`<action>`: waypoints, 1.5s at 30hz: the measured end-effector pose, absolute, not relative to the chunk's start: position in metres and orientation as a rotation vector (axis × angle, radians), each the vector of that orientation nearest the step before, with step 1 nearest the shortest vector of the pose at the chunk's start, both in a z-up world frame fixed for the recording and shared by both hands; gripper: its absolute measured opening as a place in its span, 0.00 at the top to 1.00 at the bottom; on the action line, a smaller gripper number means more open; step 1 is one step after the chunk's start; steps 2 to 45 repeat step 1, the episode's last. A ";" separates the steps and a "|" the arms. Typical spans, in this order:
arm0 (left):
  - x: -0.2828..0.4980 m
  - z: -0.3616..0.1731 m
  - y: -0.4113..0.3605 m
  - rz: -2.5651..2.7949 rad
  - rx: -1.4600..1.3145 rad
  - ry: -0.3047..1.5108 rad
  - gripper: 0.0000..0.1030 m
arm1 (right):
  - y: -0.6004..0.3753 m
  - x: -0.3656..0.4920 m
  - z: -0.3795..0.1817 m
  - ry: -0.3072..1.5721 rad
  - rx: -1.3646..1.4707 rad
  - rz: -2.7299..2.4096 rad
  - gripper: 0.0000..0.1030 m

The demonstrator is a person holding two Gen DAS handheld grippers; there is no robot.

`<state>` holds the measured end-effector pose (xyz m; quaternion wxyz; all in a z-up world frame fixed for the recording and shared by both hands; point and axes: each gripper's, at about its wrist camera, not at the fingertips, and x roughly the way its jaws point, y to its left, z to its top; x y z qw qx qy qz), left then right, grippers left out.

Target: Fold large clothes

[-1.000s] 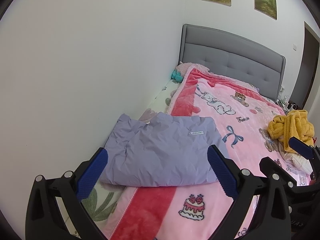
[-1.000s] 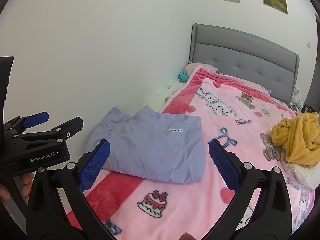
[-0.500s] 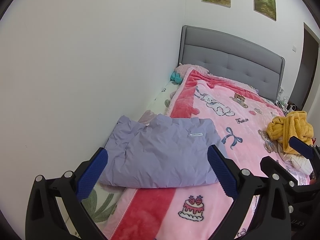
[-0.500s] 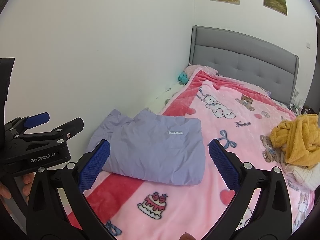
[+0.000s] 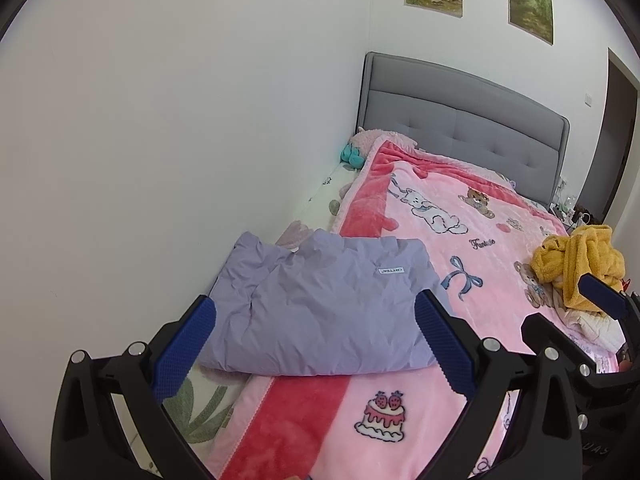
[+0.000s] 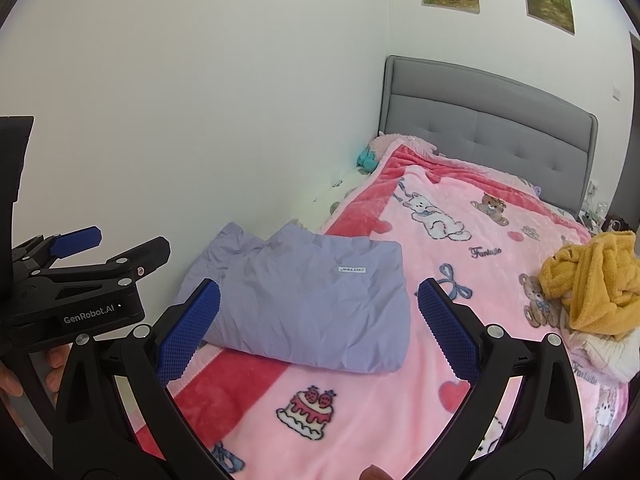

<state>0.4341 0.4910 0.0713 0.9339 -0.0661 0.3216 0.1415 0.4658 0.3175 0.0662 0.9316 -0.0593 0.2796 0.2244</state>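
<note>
A lilac garment [image 5: 320,304] lies folded into a flat rectangle at the wall side of the bed, a small white label on top; it also shows in the right wrist view [image 6: 308,300]. A crumpled yellow garment [image 5: 576,268] sits in a heap at the bed's right side, seen too in the right wrist view [image 6: 592,280]. My left gripper [image 5: 316,344] is open and empty, held above the near edge of the lilac garment. My right gripper [image 6: 316,332] is open and empty, also short of the lilac garment.
The bed carries a pink cartoon blanket [image 5: 460,240] and has a grey padded headboard [image 5: 460,120]. A white wall [image 5: 180,120] runs along the bed's left side. A pale garment [image 6: 600,354] lies under the yellow heap. The left gripper's body [image 6: 80,280] shows at the right wrist view's left edge.
Both grippers have drifted back slightly from the lilac garment; they stay open and empty, and the clothes have not moved.
</note>
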 end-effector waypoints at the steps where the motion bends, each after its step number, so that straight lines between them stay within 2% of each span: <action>1: 0.434 0.072 0.492 0.289 -0.136 0.656 0.05 | 0.317 0.466 0.066 0.573 -0.122 0.461 0.08; 45: 0.434 0.072 0.492 0.289 -0.136 0.656 0.05 | 0.317 0.466 0.066 0.573 -0.122 0.461 0.08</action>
